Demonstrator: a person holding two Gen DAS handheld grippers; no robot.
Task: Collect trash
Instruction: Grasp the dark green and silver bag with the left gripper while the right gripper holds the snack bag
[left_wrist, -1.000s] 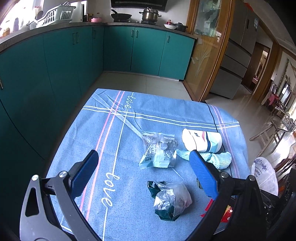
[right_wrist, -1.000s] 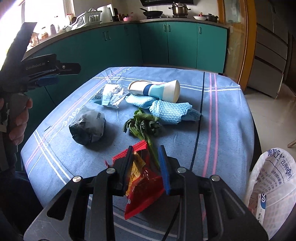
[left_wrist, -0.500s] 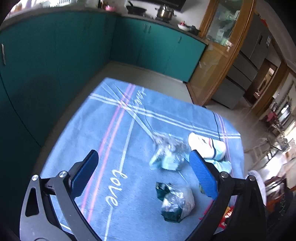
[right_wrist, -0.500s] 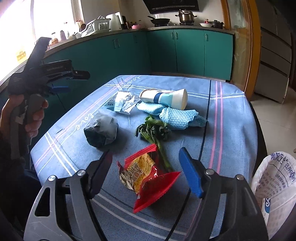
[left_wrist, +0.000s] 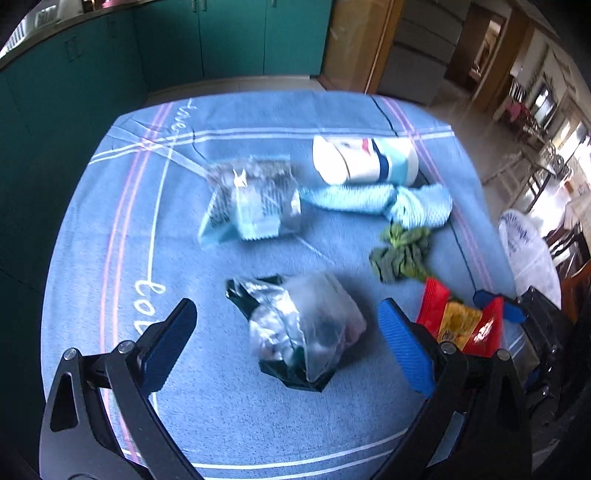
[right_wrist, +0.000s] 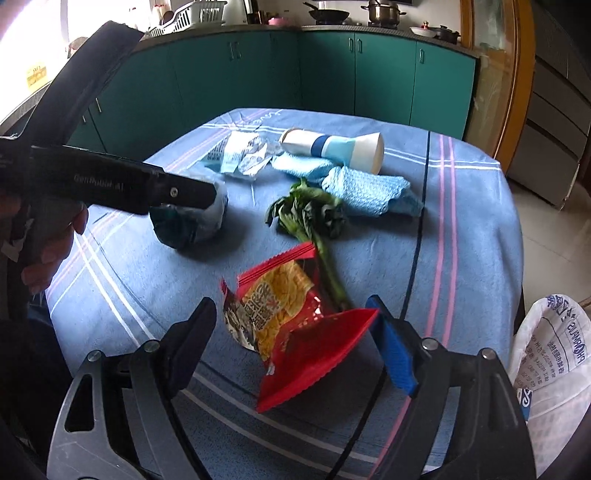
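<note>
Straddling red snack wrapper (right_wrist: 295, 325) | right gripper (right_wrist: 295, 339) just spread, gripping nothing | greens (right_wrist: 310, 218) behind

A table (right_wrist: 480, 229) draped in a blue striped cloth carries scattered litter: a red snack wrapper (right_wrist: 295, 321) near one edge, a wilted leafy green (right_wrist: 310, 218) beside it, a crumpled plastic bag (left_wrist: 303, 325), a clear packet (left_wrist: 255, 199), a blue rag (right_wrist: 365, 188) and a toppled paper cup (right_wrist: 336, 147) toward the far edge.

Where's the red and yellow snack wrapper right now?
In the right wrist view the red and yellow snack wrapper lies on the blue tablecloth between the open right gripper fingers, overlapping the green vegetable stalk.
</note>
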